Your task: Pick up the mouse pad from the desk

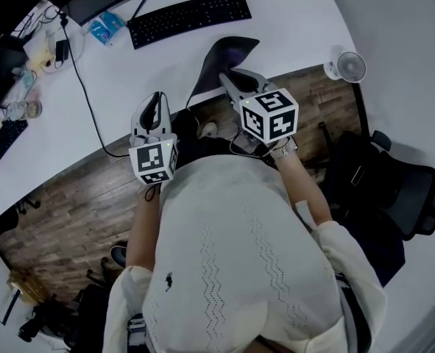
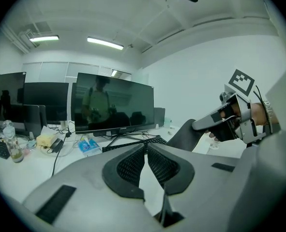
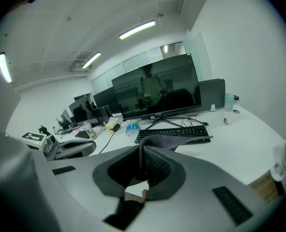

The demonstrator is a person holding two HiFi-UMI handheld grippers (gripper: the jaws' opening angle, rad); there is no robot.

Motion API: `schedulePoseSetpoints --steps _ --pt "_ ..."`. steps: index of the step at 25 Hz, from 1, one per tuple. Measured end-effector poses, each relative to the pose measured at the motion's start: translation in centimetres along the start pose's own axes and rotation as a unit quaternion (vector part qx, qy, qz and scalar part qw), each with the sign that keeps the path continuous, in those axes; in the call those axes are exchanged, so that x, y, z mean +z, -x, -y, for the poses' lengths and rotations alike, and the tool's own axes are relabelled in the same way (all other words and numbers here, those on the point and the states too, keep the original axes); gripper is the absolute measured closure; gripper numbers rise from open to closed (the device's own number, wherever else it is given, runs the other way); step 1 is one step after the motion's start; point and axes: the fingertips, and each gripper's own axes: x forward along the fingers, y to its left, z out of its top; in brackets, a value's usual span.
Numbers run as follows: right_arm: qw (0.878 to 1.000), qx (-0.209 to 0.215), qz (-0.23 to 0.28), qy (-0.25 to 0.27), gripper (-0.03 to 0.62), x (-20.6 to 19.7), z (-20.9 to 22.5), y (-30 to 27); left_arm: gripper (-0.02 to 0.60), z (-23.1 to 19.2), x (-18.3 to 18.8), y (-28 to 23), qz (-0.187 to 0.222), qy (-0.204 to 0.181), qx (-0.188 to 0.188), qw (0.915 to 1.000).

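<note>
The dark mouse pad hangs bent above the white desk, one edge pinched in my right gripper. In the right gripper view the pad folds out from between the shut jaws of that gripper toward the keyboard. My left gripper hovers over the desk's front edge, left of the pad; its jaws meet at the tips with nothing between them. From the left gripper view, the pad and the right gripper show at the right.
A black keyboard lies behind the pad, under a wide monitor. A small white fan stands at the desk's right end. A black cable crosses the desk at left. A black office chair stands on the wooden floor at right.
</note>
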Motion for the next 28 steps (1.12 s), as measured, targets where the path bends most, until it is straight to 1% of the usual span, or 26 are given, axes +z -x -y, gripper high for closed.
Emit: schedulePoseSetpoints --steps 4,8,11,17,20,28 --pt "1.0 -0.001 0.009 0.004 0.565 0.1 -0.1 0.8 0.557 0.4 1.0 0.3 0.011 -0.001 -0.002 0.9999" --pt "1.0 -0.003 0.027 -0.003 0.565 0.6 0.0 1.9 0.557 0.6 2.2 0.6 0.023 0.002 -0.005 0.9997" --pt "0.999 -0.008 0.041 0.005 0.563 1.3 -0.1 2.7 0.557 0.7 3.2 0.9 0.033 0.003 -0.007 0.9994" --pt "0.997 -0.012 0.068 0.033 0.563 3.6 -0.5 3.9 0.557 0.9 5.4 0.9 0.059 0.007 -0.007 0.9982" --pt "0.996 -0.015 0.08 0.038 0.563 4.9 -0.4 4.4 0.557 0.9 6.8 0.9 0.073 0.009 -0.008 0.9973" --pt "0.992 -0.018 0.112 0.051 0.563 8.3 -0.5 5.9 0.557 0.5 11.0 1.1 0.111 0.001 -0.004 0.9938"
